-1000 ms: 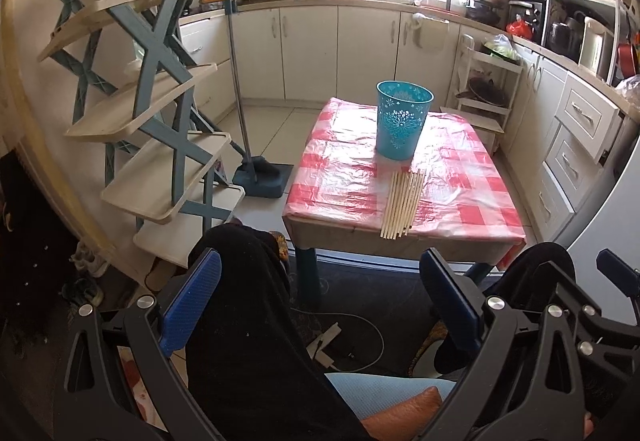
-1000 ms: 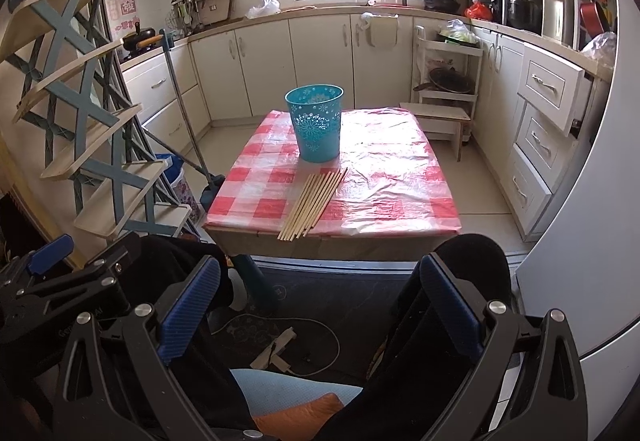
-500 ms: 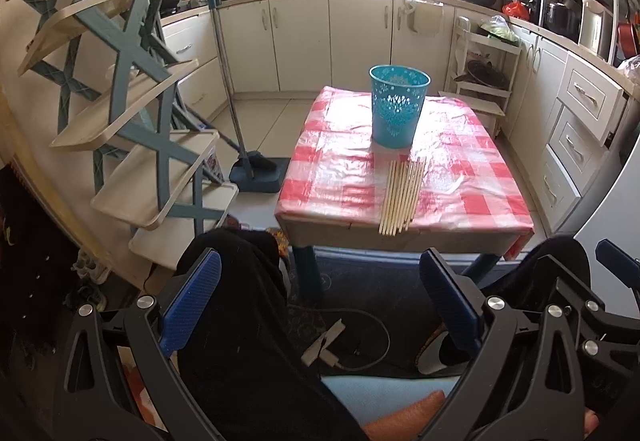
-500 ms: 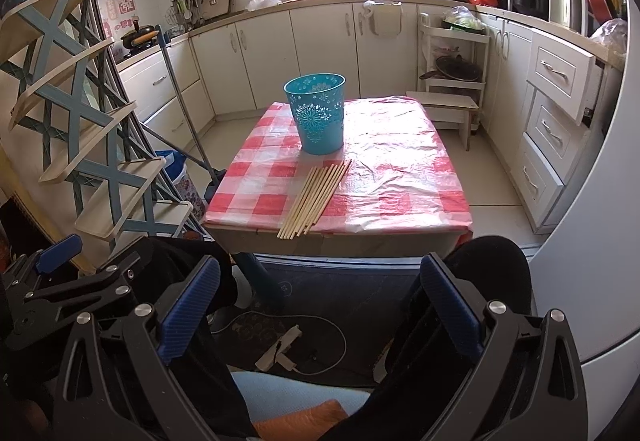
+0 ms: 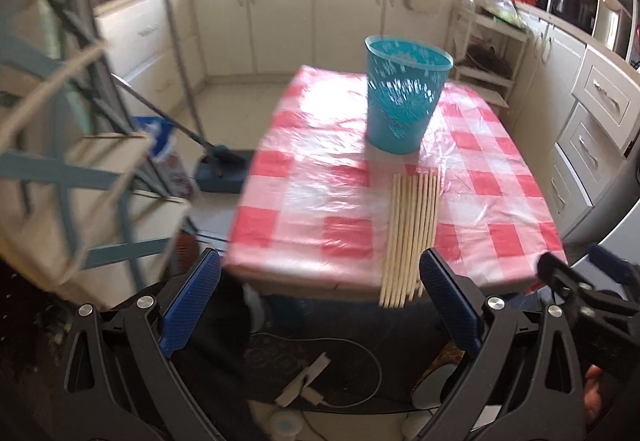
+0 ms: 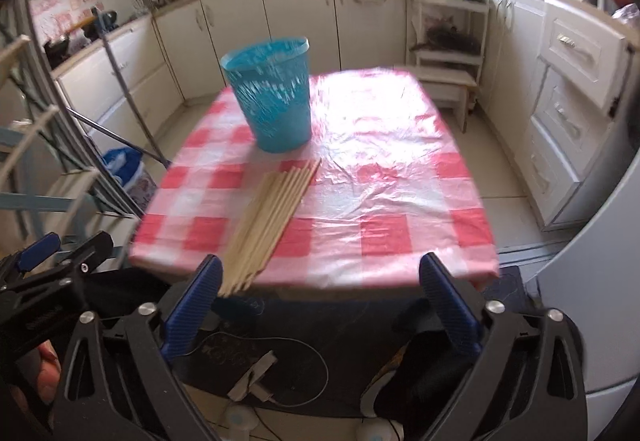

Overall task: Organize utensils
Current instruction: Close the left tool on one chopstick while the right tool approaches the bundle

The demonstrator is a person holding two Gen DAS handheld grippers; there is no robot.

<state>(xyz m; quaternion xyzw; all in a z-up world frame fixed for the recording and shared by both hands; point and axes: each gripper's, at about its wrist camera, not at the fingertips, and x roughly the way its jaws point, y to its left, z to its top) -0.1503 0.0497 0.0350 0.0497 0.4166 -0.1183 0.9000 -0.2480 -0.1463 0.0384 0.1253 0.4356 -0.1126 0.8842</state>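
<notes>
We see a small table (image 5: 280, 209) covered by a red-and-white checked cloth under clear plastic, standing in the middle of a kitchen. On it, towards the far side, stands an upright turquoise perforated basket (image 5: 404, 97), shown in the right wrist view too (image 6: 276, 97). Just in front of the basket lies a bundle of wooden chopsticks (image 5: 412, 233), side by side and roughly parallel, their far tips close to the basket's base and their near ends overhanging the table's near edge; the right wrist view shows them running diagonally from near left to far right (image 6: 272, 217).

Our left gripper (image 5: 320, 305) hangs in front of the table's near edge with its blue-padded jaws spread wide and nothing between them; its right pad sits just beside the chopsticks' near ends without clearly touching them. Our right gripper (image 6: 320, 305) is likewise at the near edge, its jaws wide apart but closing, with nothing gripped; its left pad is next to the overhanging chopstick ends. Each gripper shows at the edge of the other's view.

Beyond the table run white kitchen cabinets (image 5: 280, 13), and a broom (image 5: 188, 81) leans at the left. A white cable (image 5: 320, 373) lies on the floor below the grippers. Both views are somewhat blurred.
</notes>
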